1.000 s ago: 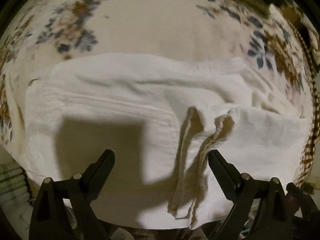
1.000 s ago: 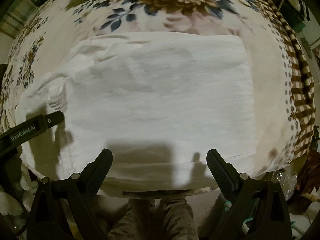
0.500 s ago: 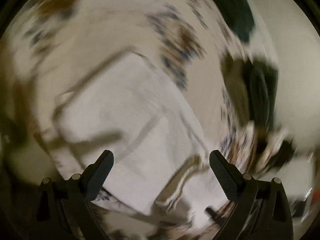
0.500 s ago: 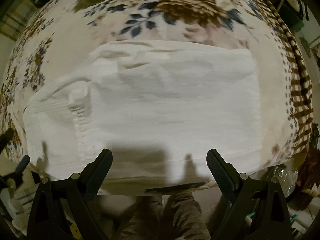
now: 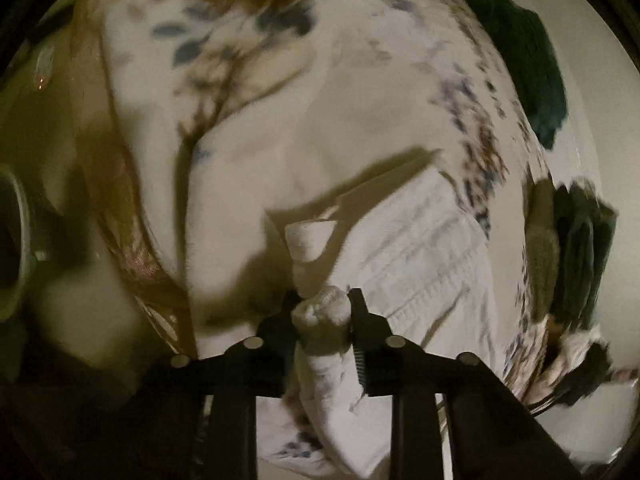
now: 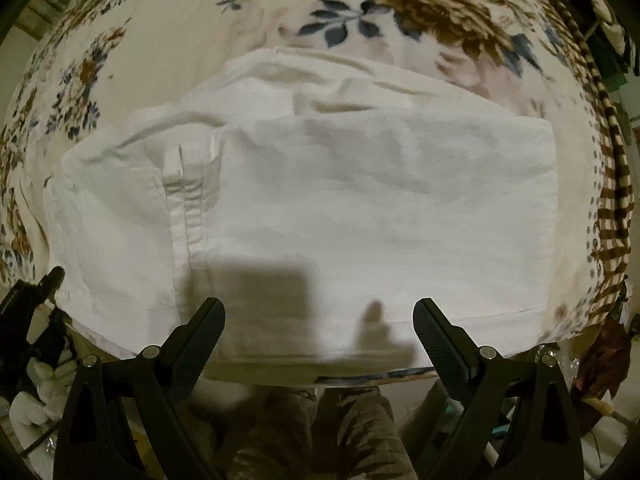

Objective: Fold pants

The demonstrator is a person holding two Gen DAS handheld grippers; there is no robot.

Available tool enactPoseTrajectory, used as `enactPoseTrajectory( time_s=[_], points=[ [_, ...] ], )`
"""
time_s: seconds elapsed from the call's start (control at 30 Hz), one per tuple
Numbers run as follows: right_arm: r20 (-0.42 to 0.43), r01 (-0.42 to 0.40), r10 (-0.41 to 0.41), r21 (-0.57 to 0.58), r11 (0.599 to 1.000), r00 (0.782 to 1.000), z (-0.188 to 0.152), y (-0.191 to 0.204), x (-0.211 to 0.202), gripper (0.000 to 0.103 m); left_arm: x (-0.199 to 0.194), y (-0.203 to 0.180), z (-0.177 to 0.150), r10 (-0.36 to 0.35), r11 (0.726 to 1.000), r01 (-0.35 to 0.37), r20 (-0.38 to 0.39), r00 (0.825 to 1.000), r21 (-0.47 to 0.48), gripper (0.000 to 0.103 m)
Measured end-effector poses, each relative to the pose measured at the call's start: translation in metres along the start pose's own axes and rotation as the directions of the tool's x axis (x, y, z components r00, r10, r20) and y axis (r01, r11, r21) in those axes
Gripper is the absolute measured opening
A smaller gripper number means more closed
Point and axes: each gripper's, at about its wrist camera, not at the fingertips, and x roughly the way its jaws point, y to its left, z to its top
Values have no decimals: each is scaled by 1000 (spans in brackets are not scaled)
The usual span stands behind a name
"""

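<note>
White pants point(image 6: 360, 200) lie folded flat on a floral bedspread point(image 6: 400, 12), filling the middle of the right wrist view. My right gripper point(image 6: 319, 328) is open and empty, hovering over the near edge of the pants. In the left wrist view my left gripper point(image 5: 322, 312) is shut on a bunched corner of the white pants point(image 5: 420, 248), at their left end, and the fabric drapes down between the fingers. The left gripper also shows at the lower left of the right wrist view point(image 6: 28, 300).
The bedspread point(image 5: 240, 120) covers the bed; its striped brown border point(image 6: 612, 184) runs along the right edge. Dark green clothing point(image 5: 524, 60) lies at the far side. A person's legs point(image 6: 320, 432) stand below the near bed edge.
My left gripper swung to the left end of the pants and closed on a bunched corner. The right gripper stayed open and drew back slightly.
</note>
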Motion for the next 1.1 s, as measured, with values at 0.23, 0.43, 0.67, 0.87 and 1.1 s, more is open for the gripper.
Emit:
enactPoseTrajectory(
  time_s=[0.23, 0.43, 0.67, 0.87, 1.1],
  points=[
    [-41, -1, 0, -22, 1000, 999, 1, 21, 18, 97, -22, -16, -8, 80, 994, -80, -1, 997, 71, 19],
    [-29, -17, 17, -6, 1000, 999, 3, 21, 20, 97, -14, -21, 21, 33, 998, -34, 29, 999, 52, 11],
    [-2, -22, 22, -18, 1000, 1000, 8, 18, 15, 97, 23, 2, 36, 27, 999, -25, -37, 999, 46, 17],
    [-14, -41, 41, 0, 999, 999, 5, 8, 14, 97, -8, 17, 30, -79, 996, 78, -10, 997, -38, 56],
    [-26, -48, 49, 12, 999, 998, 3, 1, 18, 97, 19, 23, 13, -53, 997, 49, -72, 996, -56, 60]
  ],
)
